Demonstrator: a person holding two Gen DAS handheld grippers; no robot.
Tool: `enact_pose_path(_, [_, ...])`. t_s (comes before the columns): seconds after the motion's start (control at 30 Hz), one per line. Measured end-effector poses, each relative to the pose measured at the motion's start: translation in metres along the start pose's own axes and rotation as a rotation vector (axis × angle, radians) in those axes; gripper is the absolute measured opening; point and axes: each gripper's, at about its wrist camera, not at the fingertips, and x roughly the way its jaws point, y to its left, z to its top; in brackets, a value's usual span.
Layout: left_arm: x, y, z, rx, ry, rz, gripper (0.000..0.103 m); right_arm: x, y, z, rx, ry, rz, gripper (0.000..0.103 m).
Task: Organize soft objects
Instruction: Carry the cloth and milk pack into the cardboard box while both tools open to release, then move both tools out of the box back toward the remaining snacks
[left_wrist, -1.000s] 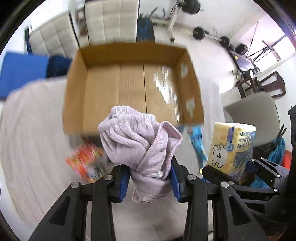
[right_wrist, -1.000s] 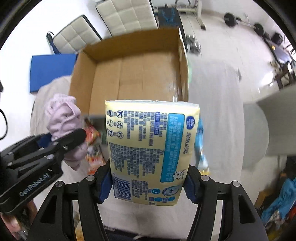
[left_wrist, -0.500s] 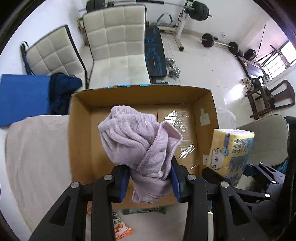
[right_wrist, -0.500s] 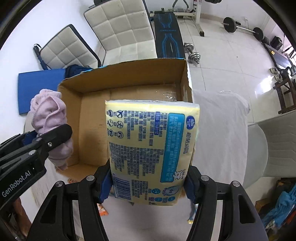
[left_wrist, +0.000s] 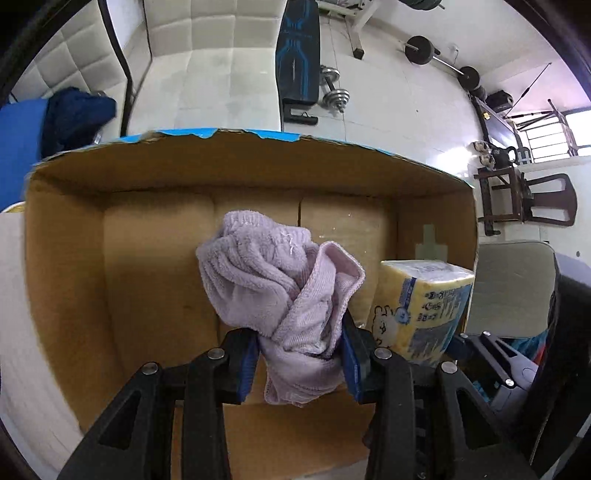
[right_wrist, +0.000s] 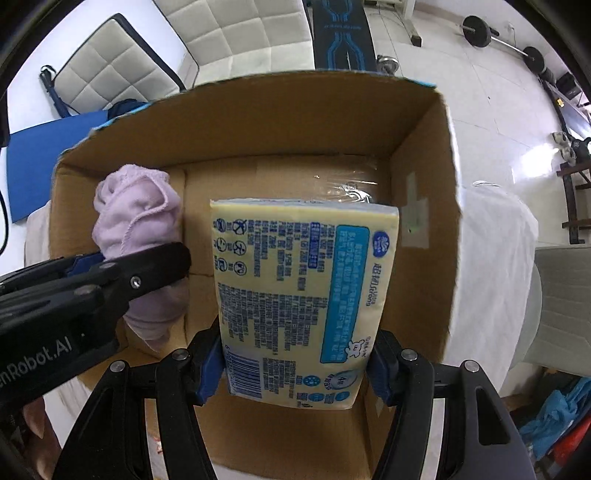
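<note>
Towel (left_wrist: 273, 291) clamped in left gripper (left_wrist: 299, 360) and tissue pack (right_wrist: 299, 295) clamped in right gripper (right_wrist: 295, 365), both hanging over open box (right_wrist: 424, 221); next, probably: lower, then open jaws inside.

Towel (left_wrist: 275, 280) left of tissue pack (right_wrist: 301, 295), both over box (right_wrist: 424, 206)

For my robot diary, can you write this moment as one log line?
left gripper: shut on purple towel | right gripper: shut on tissue pack | both over cardboard box
</note>
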Motion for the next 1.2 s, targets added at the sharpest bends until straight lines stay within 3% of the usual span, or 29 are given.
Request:
enact_pose_path(0.23, [0.019, 0.009, 0.018, -0.032, 0.048, -0.045, 0.037, 0.014, 0.002, 0.007, -0.003, 0.011, -0.041, 0.066])
enact_pose_path(0.37, [0.025, 0.013, 0.020, -0.036, 0.062, -0.034, 0.037, 0.015, 0.009, 0.008, -0.008, 0.023, -0.009, 0.066])
enact_pose_path(0.63, [0.020, 0.024, 0.017, -0.076, 0.066, 0.007, 0.038, 0.014, 0.014, 0.002, -0.030, 0.027, -0.056, 0.067])
enact_pose_path(0.77, [0.012, 0.030, 0.013, -0.112, 0.064, -0.019, 0.057, 0.008, 0.017, -0.009, -0.039, 0.022, -0.073, 0.069])
enact_pose_path(0.8, [0.009, 0.030, 0.012, -0.118, 0.058, -0.025, 0.059, 0.007, 0.018, -0.010, -0.041, 0.022, -0.076, 0.074])
enact_pose_path(0.87, [0.002, 0.032, 0.008, -0.121, 0.053, -0.024, 0.079, 0.000, 0.019, -0.015, -0.042, 0.017, -0.083, 0.084])
enact_pose_path(0.9, [-0.002, 0.034, 0.007, -0.122, 0.045, -0.014, 0.084, -0.004, 0.019, -0.019, -0.043, 0.012, -0.088, 0.087])
enact_pose_path(0.97, [-0.012, 0.034, 0.001, -0.109, 0.023, 0.020, 0.087, -0.008, 0.019, -0.023, -0.044, 0.009, -0.091, 0.087])
enact_pose_path(1.0, [-0.017, 0.034, -0.001, -0.106, 0.011, 0.036, 0.088, -0.012, 0.019, -0.028, -0.040, 0.010, -0.096, 0.091])
enact_pose_path(1.07, [-0.025, 0.036, -0.006, -0.095, -0.012, 0.060, 0.100, -0.020, 0.019, -0.037, -0.038, 0.006, -0.094, 0.103])
enact_pose_path(1.2, [-0.044, 0.032, -0.022, -0.082, -0.070, 0.109, 0.100, -0.039, 0.015, -0.060, -0.019, -0.021, -0.075, 0.103])
